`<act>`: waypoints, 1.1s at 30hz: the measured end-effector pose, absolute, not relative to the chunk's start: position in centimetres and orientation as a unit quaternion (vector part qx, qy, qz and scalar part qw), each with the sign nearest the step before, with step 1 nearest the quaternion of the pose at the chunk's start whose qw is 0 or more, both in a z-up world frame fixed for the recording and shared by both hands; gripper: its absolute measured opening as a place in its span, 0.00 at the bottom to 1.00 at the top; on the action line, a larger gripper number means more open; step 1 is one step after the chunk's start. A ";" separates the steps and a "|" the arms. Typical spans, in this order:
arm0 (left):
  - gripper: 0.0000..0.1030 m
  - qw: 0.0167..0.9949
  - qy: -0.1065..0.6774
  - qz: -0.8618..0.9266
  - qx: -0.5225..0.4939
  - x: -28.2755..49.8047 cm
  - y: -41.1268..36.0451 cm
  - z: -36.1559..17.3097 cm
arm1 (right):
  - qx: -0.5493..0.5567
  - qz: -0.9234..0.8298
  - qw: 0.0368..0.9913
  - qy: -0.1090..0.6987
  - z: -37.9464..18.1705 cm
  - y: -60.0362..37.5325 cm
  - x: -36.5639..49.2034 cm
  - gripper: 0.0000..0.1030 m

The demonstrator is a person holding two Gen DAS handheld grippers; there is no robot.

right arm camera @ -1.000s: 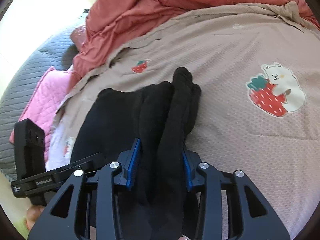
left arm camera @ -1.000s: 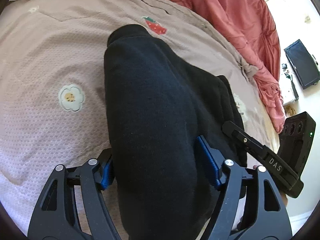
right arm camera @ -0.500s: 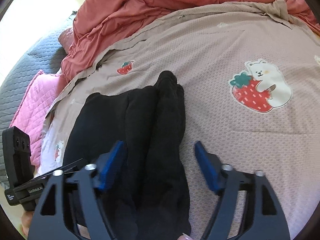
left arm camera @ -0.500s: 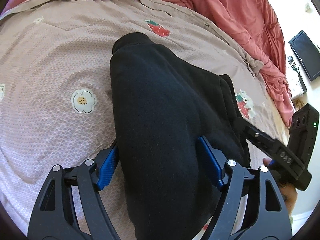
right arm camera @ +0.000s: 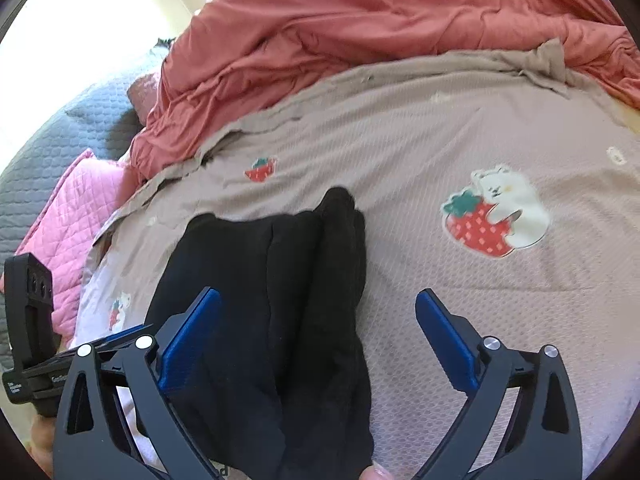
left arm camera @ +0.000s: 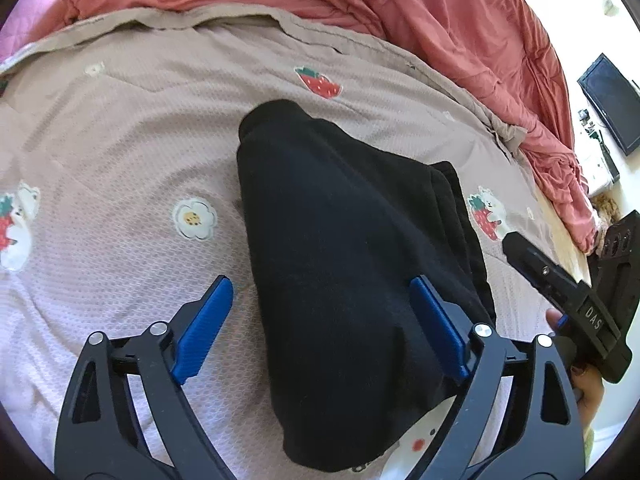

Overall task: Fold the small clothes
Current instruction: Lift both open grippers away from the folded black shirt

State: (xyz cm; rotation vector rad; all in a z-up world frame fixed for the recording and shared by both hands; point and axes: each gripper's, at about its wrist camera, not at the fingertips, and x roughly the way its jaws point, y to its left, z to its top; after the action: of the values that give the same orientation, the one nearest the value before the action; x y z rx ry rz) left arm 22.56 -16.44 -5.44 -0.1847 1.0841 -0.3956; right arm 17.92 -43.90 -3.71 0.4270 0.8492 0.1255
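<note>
A folded black garment (left arm camera: 340,240) lies on the taupe bedspread (left arm camera: 120,140) printed with strawberries and bears. My left gripper (left arm camera: 320,316) hangs just above its near end. The jaws are opening. The left pad stands clear over the bedspread and the right pad sits at the cloth's edge without squeezing it. In the right wrist view the garment (right arm camera: 280,280) shows as a thick stack of folds. My right gripper (right arm camera: 318,340) straddles its near end, its jaws opening wide, and neither pad presses the cloth.
A rumpled red duvet (left arm camera: 400,8) is piled along the far side of the bed. A pink quilted pillow (right arm camera: 72,208) and a grey quilted cover (right arm camera: 60,128) lie at the left. A black screen (left arm camera: 612,108) stands past the bed's right edge. A hand (left arm camera: 588,392) shows at the lower right.
Both grippers have let go of the black garment: their jaws spread wide and both drew up and back a little. The garment now rests folded on the bedspread.
</note>
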 end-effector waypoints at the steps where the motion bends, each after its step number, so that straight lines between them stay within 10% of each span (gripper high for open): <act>1: 0.83 0.836 0.510 -0.185 -0.085 22.5 -16.4 -5.2 | 0.212 0.060 0.888 0.404 -3.6 -44.2 17.8 0.95; 33: 0.91 0.883 0.450 -0.129 -0.019 18.9 -14.7 -0.7 | 0.169 0.031 0.930 0.326 -0.1 -43.4 13.6 0.95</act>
State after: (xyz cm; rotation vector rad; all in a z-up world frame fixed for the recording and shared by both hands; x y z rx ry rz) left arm 18.91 -14.72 -0.72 -0.0387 0.9375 -0.2690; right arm 13.62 -43.42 -0.12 0.3462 0.6677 0.0625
